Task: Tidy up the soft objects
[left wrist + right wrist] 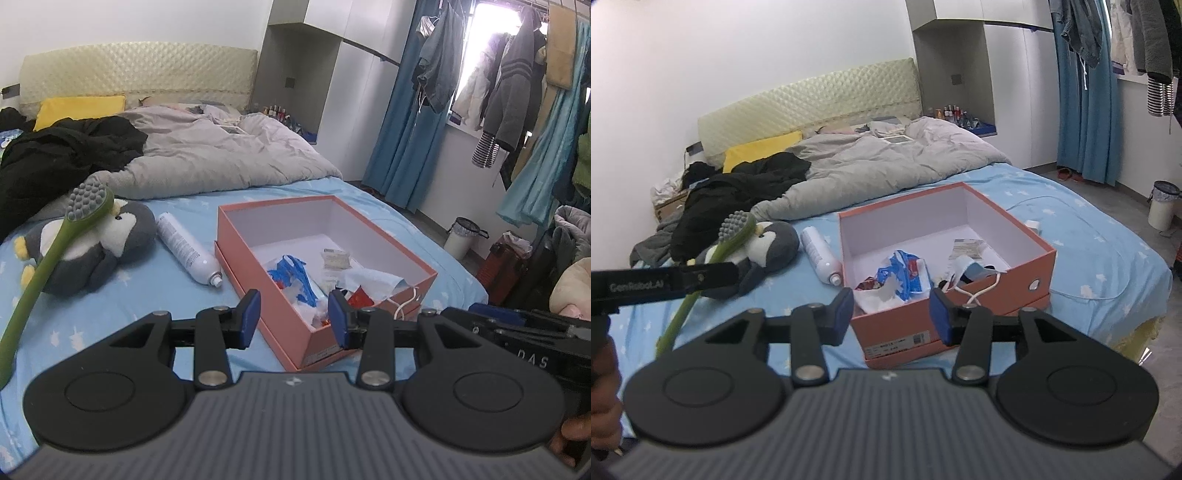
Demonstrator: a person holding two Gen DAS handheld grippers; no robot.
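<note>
Penguin (99, 243), the grey plush and the one plainly soft loose thing here, lies on the blue sheet (129, 306) at about nine o'clock from the box (295, 332) in the left wrist view, well clear of both grippers. A green brush (55, 251) with a grey nubbed head lies across the penguin's body. Between penguin and box, at roughly ten o'clock from the box's near corner, lies a white bottle (186, 249), cap towards the camera, just beside the box wall.

The box is pink card with a white inside, open, and already holds crumpled things: a blue-and-white bag (905, 271), a face mask (967, 267) whose ear loop hangs over the near wall, and some paper scraps. Its far half is bare.

Left gripper (293, 319) hangs over the box's near corner, jaws parted with nothing between the pads. Right gripper (895, 312) sits likewise over the near wall, jaws apart and empty. At twelve o'clock, a grey duvet (221, 155) and black clothes (66, 147) are heaped towards the headboard.

My reading is that one item has been dealt with and the next pick is not yet begun. The penguin looks the likely target; reaching it calls for a swing towards nine o'clock, and the brush probably needs lifting off first, or the grasp taken on the head, clear of the handle.
</note>
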